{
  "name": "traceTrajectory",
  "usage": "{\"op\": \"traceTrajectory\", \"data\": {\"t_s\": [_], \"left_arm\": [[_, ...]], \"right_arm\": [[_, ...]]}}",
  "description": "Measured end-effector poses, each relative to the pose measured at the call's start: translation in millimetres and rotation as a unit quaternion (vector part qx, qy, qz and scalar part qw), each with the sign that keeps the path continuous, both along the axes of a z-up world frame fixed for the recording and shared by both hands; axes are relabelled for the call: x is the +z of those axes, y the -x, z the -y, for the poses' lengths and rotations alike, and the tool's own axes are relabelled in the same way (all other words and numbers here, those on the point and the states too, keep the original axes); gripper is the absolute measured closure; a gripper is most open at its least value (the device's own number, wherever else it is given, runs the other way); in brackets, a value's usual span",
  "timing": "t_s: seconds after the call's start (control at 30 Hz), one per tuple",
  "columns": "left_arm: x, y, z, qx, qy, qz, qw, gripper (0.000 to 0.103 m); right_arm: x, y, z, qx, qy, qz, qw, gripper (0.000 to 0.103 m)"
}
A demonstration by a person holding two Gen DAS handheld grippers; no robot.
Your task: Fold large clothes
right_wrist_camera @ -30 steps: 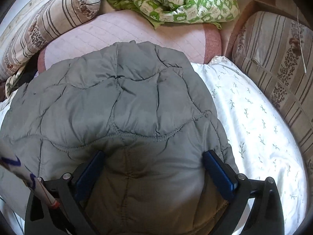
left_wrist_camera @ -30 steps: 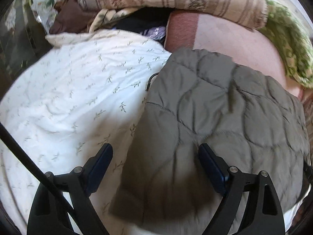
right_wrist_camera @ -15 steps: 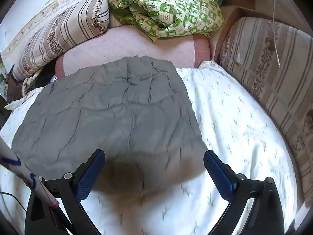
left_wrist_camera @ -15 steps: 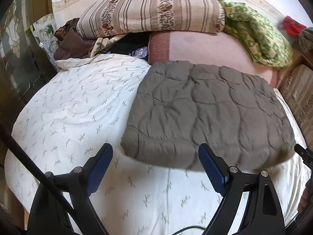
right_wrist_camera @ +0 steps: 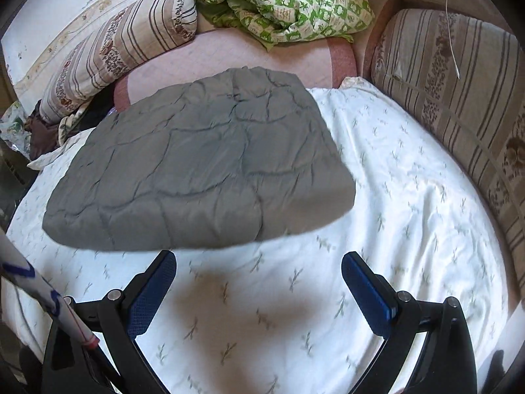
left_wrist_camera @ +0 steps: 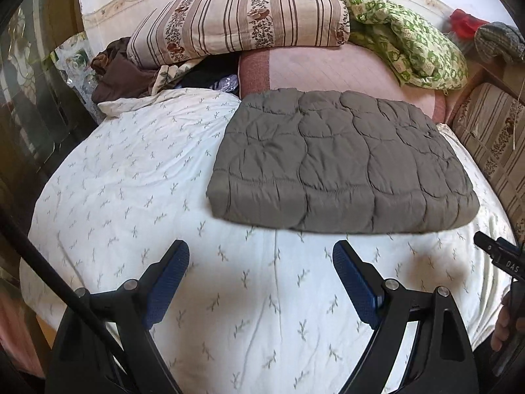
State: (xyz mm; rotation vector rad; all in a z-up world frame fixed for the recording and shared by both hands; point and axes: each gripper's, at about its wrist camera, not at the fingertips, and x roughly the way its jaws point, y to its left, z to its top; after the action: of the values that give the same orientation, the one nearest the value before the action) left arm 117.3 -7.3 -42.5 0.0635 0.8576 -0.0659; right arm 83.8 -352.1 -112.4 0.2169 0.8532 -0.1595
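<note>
A folded grey-green quilted puffy jacket (left_wrist_camera: 341,164) is lying flat on the white leaf-print bedsheet (left_wrist_camera: 137,177), its long axis running left to right, its far edge touching a pink mattress pad (left_wrist_camera: 328,72). The left gripper (left_wrist_camera: 261,282) and right gripper (right_wrist_camera: 259,290) are hovering wide apart, holding nothing.

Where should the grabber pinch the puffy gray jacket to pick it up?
Probably the gray jacket's near folded edge, coming from the front. That edge is thick, rounded and faces both open grippers, left and right; the flat top gives nothing to pinch.
</note>
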Motion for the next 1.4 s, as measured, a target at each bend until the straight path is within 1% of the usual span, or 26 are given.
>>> {"op": "traceTrajectory", "data": {"t_s": [0.33,0.43,0.53,0.73,0.8,0.9,1.13,1.4], "left_arm": [[7,27,-3,-0.002,0.015,0.0,0.9999,0.014],[9,30,-8,0.002,0.024,0.006,0.9997,0.014],[11,36,-15,0.009,0.034,0.005,0.9994,0.014],[15,49,-20,0.013,0.032,0.015,0.9993,0.014],[16,52,-22,0.014,0.034,0.016,0.9992,0.014],[18,59,-23,0.018,0.027,0.028,0.9991,0.014],[16,67,-18,0.014,0.017,0.034,0.9992,0.014],[8,73,-15,0.014,0.019,0.03,0.9993,0.014]], "right_arm": [[-7,32,-16,0.006,-0.029,-0.005,1.0,0.001],[-4,43,-22,0.008,-0.035,0.001,0.999,0.001],[2,53,-32,0.012,-0.03,0.012,0.999,0.001],[13,69,-55,0.03,-0.014,0.026,0.999,0.001],[14,73,-62,0.034,-0.008,0.03,0.999,0.001],[14,76,-69,0.039,-0.005,0.029,0.999,0.001],[12,84,-74,0.038,-0.014,0.028,0.999,0.001],[13,92,-78,0.041,-0.009,0.033,0.999,0.001]]}}
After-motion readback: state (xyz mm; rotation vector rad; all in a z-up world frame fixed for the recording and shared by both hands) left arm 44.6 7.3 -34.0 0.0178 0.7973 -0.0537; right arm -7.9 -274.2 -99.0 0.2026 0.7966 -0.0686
